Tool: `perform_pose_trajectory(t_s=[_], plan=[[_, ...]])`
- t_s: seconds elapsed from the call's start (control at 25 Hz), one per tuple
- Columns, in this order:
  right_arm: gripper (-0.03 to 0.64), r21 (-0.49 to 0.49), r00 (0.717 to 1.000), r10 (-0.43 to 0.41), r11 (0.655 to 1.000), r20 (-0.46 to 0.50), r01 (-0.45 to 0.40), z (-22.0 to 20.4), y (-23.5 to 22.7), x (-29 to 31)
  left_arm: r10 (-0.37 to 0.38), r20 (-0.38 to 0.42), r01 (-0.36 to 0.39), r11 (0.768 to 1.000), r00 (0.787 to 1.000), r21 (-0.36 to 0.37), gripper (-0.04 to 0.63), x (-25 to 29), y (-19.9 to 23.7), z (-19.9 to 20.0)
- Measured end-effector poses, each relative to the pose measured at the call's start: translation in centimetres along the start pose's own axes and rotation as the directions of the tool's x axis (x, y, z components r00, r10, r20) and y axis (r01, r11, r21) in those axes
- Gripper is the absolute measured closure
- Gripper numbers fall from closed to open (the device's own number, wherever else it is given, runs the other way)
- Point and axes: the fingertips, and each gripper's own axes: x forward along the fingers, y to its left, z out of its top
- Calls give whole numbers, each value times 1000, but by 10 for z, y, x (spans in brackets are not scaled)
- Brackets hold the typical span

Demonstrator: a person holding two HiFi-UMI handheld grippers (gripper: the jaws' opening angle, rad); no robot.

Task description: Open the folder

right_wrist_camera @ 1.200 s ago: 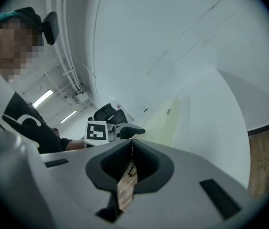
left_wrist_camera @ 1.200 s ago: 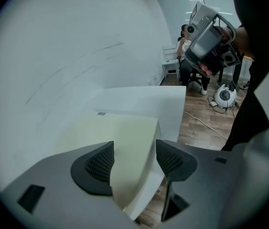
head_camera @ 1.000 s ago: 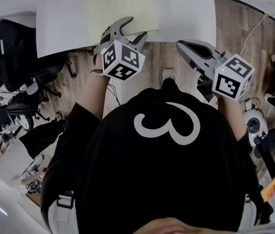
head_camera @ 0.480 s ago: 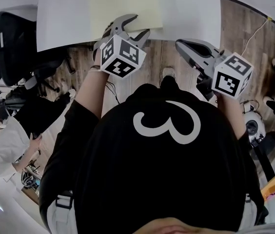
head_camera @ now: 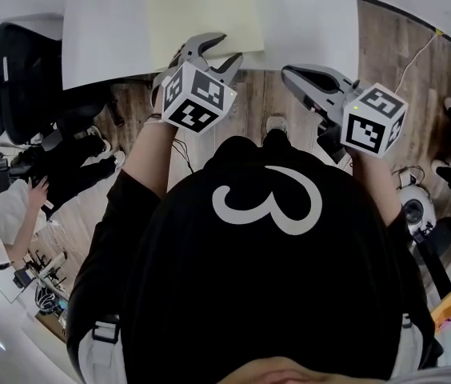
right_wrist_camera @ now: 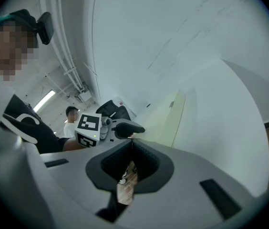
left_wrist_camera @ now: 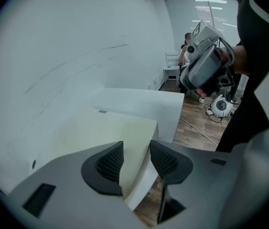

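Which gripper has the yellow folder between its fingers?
The left gripper: its fingers, just closing, straddle the folder; the right gripper is shut, empty.

One folder (head_camera: 201,14) — two tongs (head_camera: 224,48) (head_camera: 286,72).

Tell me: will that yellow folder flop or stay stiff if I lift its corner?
Probably flexes: the folder looks thin at the corner between the jaws of the left claw, which have just been closing. Likely light, so it may slide on the smooth white table instead of opening.
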Motion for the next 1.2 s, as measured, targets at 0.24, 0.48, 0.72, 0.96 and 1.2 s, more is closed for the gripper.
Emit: perform_pose_trajectory(t_s=[0.24,0.48,0.72,0.96,1.2], plan=[[592,4,1000,5,1000,-11,-5,-1,-1,2,-19,14,20,1000,1000,-11,440,-4,-4,4],[592,2,1000,5,1000,-21,-5,-3,0,2,-20,32,20,1000,999,-6,486,-12,-8,11],[592,-7,1000,0,1000,-31,0,-4,-5,3,0,40,-2,999,999,40,532,-14,-13,16],[592,-22,999,-4,1000,-39,3,-3,-9,13,3,60,-6,998,998,58,555,-21,-15,22],[592,-112,993,-72,992,-98,61,-3,-27,32,-15,87,12,999,996,35,561,-25,-11,25]])
